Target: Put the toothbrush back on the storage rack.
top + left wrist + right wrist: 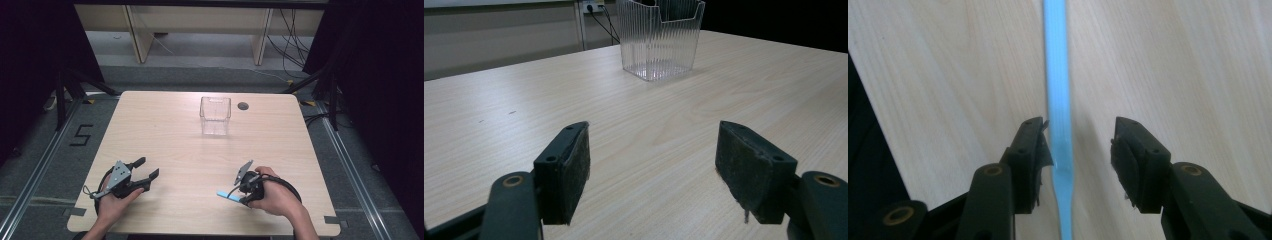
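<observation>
On the bench, a clear tub stands empty at twelve o'clock. The right gripper, jaws apart, straddles a blue strip lying flat at five o'clock, ungrasped. The left gripper gapes wide, empty, at seven o'clock. Likely nothing is moved yet.

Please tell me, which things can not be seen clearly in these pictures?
- Blue strip: both ends are cut off by the right gripper view's edges; in the high view the right tongs cover part of it.
- Clear container: its top is cut off by the left gripper view's edge.
</observation>
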A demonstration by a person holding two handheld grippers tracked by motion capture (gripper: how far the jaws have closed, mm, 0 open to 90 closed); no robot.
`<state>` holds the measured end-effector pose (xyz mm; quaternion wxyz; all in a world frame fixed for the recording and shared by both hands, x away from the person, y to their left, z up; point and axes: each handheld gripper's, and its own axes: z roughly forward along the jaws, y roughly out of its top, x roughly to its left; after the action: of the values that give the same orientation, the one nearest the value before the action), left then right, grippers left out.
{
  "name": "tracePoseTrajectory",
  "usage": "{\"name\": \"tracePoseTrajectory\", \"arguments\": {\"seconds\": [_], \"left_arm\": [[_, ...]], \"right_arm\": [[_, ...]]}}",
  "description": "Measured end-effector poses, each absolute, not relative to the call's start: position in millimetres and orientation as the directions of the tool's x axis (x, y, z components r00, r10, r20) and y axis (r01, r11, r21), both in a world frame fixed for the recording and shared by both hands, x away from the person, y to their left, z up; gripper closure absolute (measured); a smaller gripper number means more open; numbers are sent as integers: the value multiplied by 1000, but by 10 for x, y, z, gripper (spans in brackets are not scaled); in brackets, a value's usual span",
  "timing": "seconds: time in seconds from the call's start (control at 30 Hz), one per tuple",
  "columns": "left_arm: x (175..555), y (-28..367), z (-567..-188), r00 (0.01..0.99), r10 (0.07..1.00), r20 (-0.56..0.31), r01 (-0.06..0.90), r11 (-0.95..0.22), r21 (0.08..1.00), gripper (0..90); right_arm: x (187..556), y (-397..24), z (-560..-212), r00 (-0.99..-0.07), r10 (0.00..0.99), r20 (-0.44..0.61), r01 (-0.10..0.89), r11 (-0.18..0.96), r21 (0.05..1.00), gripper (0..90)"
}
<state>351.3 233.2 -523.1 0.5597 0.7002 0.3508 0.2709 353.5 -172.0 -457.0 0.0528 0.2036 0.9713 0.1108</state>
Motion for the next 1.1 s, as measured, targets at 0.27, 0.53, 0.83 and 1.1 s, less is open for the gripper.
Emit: {"name": "tracePoseTrajectory", "arguments": {"seconds": [0.27,0.53,0.83,1.1], "left_arm": [[3527,2323,-5230,608,794,-15,200,-135,971,292],[3533,2313,-5228,615,789,-11,205,-147,968,295],[3521,2305,-5232,632,775,-1,186,-151,971,304],[3515,2291,-5228,639,769,11,187,-169,968,309]], "right_arm": [[3461,-1944,-4558,-901,433,-18,416,876,245,535],[3471,-2003,-4541,-902,431,-22,415,881,228,544],[3528,-1982,-4569,-920,392,-10,384,906,178,575],[3572,-1817,-4645,-946,324,-1,323,944,66,627]]}}
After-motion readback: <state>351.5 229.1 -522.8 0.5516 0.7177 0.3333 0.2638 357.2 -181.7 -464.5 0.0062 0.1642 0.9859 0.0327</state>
